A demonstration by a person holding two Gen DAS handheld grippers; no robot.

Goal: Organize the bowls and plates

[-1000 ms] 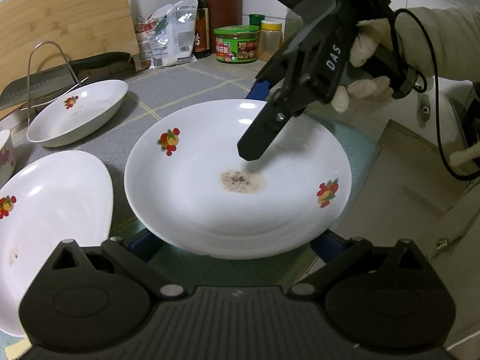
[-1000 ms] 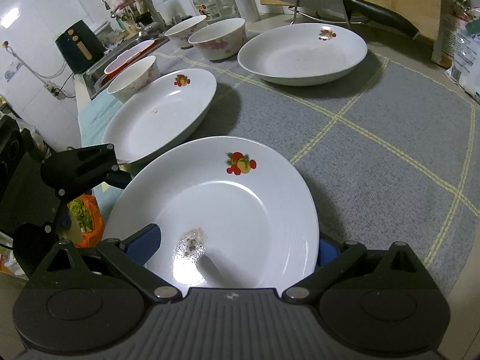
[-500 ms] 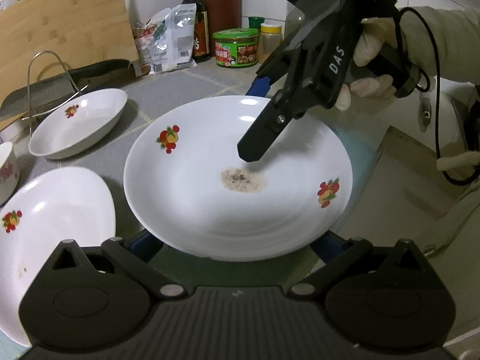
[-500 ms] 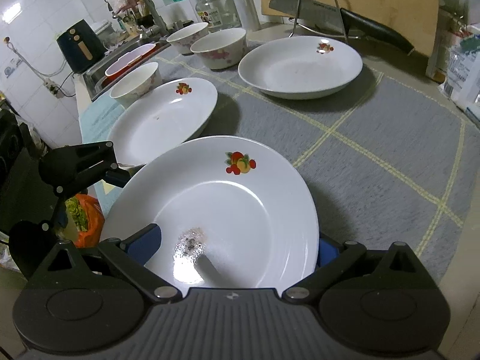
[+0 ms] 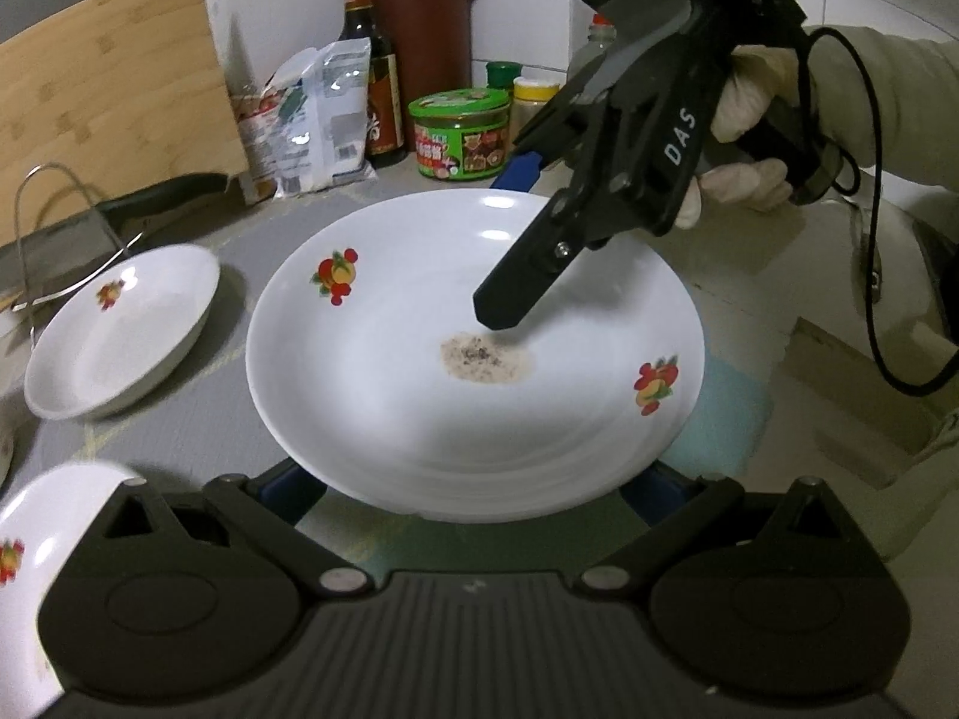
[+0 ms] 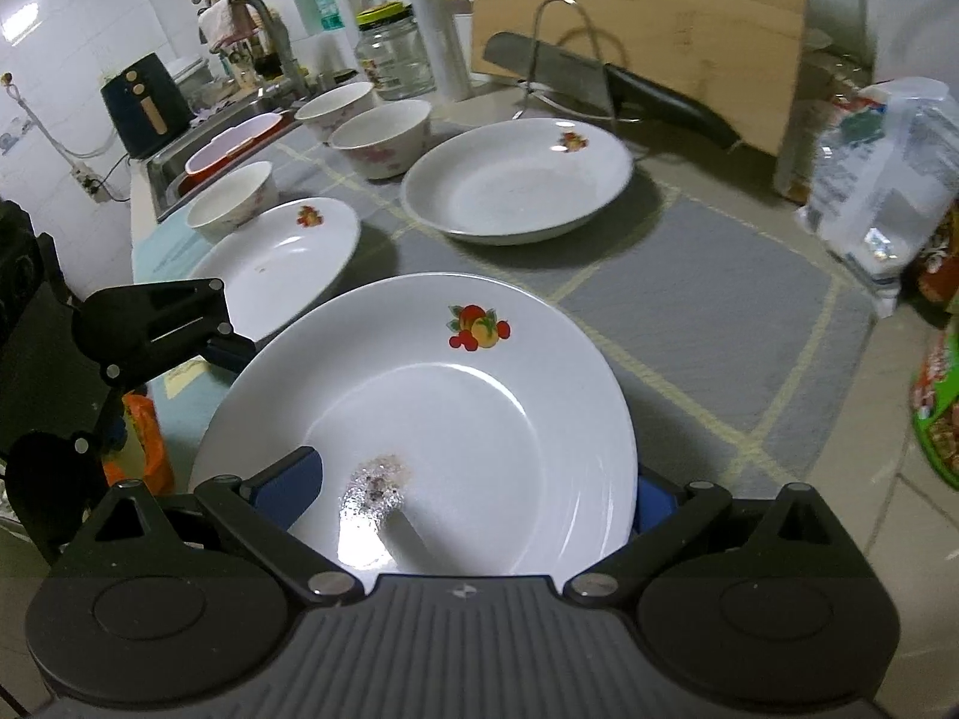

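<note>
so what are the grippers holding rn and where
Both hold the same white plate by opposite rims: the left gripper at its near edge, the right gripper at the far edge, one finger inside.

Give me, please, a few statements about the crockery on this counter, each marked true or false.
1. The nearest plate has a brownish residue patch in its middle. True.
2. Three bowls stand near the sink. True.
3. The knife lies on a plate. False: it rests in the wire rack before the cutting board.
4. The three plates are stacked. False: the second plate and third plate lie singly, and none is nested in another.
</note>
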